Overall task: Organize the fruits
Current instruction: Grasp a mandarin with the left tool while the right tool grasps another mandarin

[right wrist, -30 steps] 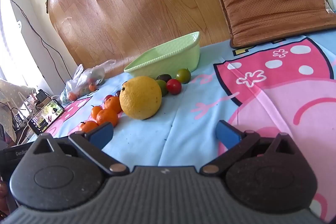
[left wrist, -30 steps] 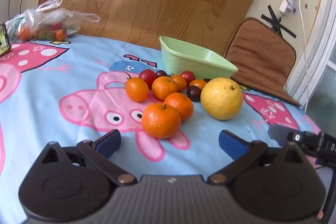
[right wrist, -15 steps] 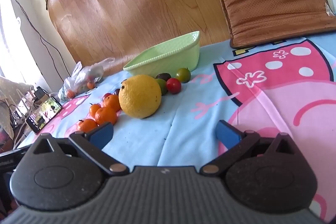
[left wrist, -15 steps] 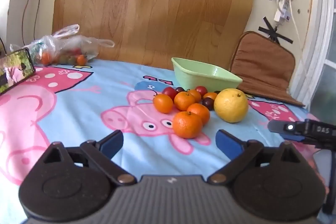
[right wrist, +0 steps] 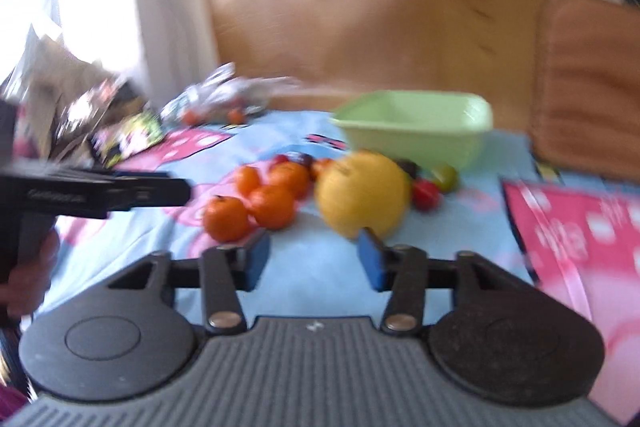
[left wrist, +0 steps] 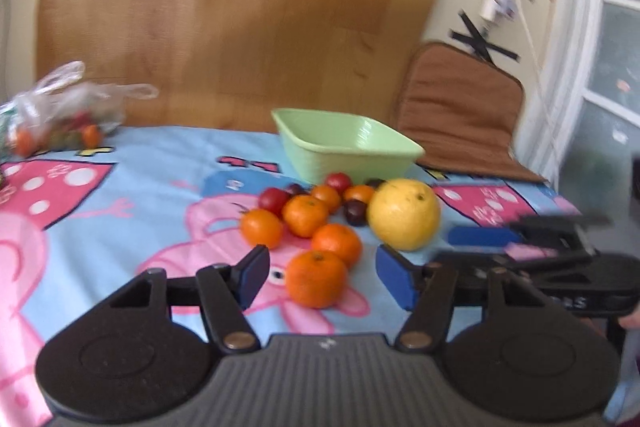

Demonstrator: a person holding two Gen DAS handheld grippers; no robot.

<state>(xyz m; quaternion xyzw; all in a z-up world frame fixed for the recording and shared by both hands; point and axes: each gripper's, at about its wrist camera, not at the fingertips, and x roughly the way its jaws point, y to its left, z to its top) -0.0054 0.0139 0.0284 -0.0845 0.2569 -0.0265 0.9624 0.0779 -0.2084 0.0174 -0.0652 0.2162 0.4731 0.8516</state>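
A pile of fruit lies on the cartoon tablecloth: several tangerines, the nearest (left wrist: 317, 279) straight ahead of my left gripper (left wrist: 322, 277), small red and dark tomatoes (left wrist: 273, 198), and a big yellow citrus (left wrist: 404, 214). A light green bowl (left wrist: 348, 151) stands empty behind them. My left gripper is open and empty, its blue pads flanking the nearest tangerine from short of it. My right gripper (right wrist: 314, 259) is open and empty, just in front of the yellow citrus (right wrist: 362, 195), with tangerines (right wrist: 226, 218) to its left. The bowl (right wrist: 416, 131) shows behind. The right wrist view is blurred.
A clear plastic bag with more fruit (left wrist: 60, 115) lies at the far left. A brown cushion (left wrist: 460, 111) leans at the back right. A wooden board (left wrist: 240, 15) stands behind the table. A phone (right wrist: 132, 135) lies at the left. The right gripper's body (left wrist: 560, 267) shows at the right.
Both grippers have moved toward the fruit pile. The right gripper swung left to face the yellow citrus and its jaws narrowed. The left gripper's jaws also narrowed around the nearest tangerine's line.
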